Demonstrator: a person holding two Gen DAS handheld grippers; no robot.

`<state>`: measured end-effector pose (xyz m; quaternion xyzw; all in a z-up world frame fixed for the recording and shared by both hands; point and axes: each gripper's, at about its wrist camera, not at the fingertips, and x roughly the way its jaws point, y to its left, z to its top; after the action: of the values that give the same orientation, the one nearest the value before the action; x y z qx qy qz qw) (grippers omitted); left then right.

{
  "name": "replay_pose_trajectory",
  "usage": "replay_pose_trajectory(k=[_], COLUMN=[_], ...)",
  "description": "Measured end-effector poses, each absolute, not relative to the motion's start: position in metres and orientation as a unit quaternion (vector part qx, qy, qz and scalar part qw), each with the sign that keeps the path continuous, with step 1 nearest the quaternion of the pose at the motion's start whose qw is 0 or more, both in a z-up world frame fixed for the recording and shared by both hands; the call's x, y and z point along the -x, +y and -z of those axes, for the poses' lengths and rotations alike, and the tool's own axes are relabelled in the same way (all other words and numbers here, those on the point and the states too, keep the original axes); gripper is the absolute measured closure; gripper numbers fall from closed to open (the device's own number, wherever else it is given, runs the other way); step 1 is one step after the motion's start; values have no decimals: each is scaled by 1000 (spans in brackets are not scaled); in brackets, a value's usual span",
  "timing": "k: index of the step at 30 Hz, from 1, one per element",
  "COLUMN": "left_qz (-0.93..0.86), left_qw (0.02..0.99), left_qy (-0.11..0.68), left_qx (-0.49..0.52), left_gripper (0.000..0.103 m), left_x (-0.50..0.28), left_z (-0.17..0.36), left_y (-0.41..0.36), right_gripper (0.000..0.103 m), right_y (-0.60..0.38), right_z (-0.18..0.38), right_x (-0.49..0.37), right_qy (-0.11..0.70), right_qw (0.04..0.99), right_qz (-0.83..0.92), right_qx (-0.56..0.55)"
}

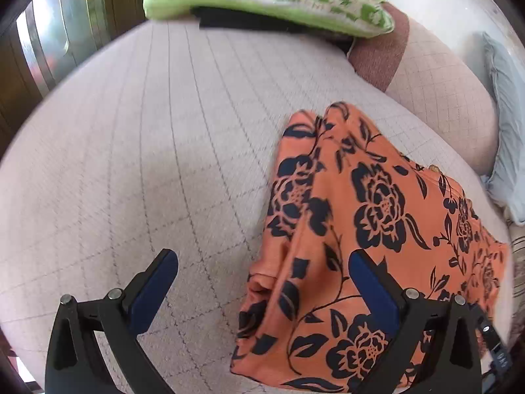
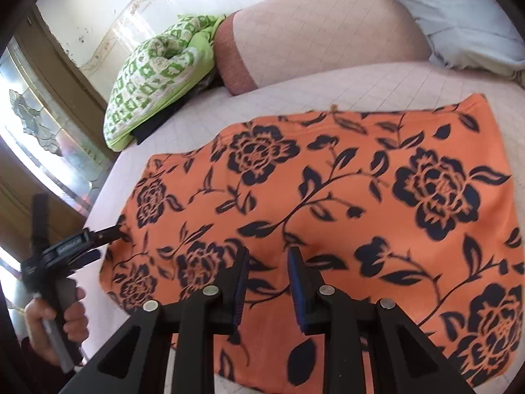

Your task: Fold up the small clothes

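currently orange floral garment lies spread flat on the pale gridded bed cover. left gripper fingers spread wide, empty, its right finger over the garment's edge, its left finger over bare cover. right gripper hovers above the cloth, fingers narrowly parted, nothing between them. green-and-white patterned blanket bunched beyond, beside a pink pillow. left hand grips the tool's handle.
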<state>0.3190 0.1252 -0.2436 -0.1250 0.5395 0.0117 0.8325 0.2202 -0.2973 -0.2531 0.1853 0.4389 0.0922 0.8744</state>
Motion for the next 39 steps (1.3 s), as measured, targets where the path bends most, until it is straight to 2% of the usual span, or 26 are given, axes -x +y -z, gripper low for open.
replay_pose_trajectory(k=[3,4,6,9,10,11,12,13,14,16,18,19,20,24,26,27,29,32,39], left_qz=[16,24,36,39,37,37,43,58,70,71,75,79,91,95,90,87,92,101,107], left_qw=[814,809,807,812,814,820,822,820,815,816,816,815,813,830,839,843,844,842,857], left_qy=[559,566,572,573,570,561,556,555,557,556,556,558,556,537,526,522,517,513,489], left_qx=[157,158,144,105,105,111,116,130,144,142,137,139,147,118,102,97,112,132,123], left_gripper=[0,0,0,0,5,24,37,56,59,59,53,39,30,28,42,57,71,80,86], left_x=[-324,-323,-314,-305,-304,-302,-295,-295,-281,-279,-280,-289,-296,-305,-310,-312,-317,-316,-302], left_z=[255,258,261,262,262,260,257,257,253,254,254,257,259,260,262,263,266,264,242], left_y=[140,140,133,121,120,121,120,122,114,114,113,112,109,97,87,86,88,96,94], right_gripper=[74,72,53,51,51,50,50,50,50,50,50,50,50,50,50,50,50,50,50], right_y=[-293,-292,-292,-291,-289,-289,-288,-287,-286,-287,-287,-287,-288,-288,-288,-289,-291,-297,-320], right_z=[256,260,268,269,268,269,270,270,270,270,270,270,271,272,272,272,272,268,256], right_x=[-217,-218,-219,-219,-219,-219,-220,-220,-220,-220,-220,-220,-220,-219,-219,-219,-218,-215,-212], right_qy=[449,459,473,469,468,469,467,467,466,467,466,466,465,462,459,459,457,445,410], right_qw=[869,864,856,857,858,858,860,861,861,861,861,860,860,862,862,862,862,866,876], right_qz=[-99,-101,-94,-92,-91,-88,-84,-83,-83,-83,-84,-84,-84,-83,-83,-84,-86,-81,-75], right_qx=[-182,-181,-189,-192,-190,-189,-188,-185,-183,-184,-187,-190,-193,-192,-196,-198,-204,-211,-241])
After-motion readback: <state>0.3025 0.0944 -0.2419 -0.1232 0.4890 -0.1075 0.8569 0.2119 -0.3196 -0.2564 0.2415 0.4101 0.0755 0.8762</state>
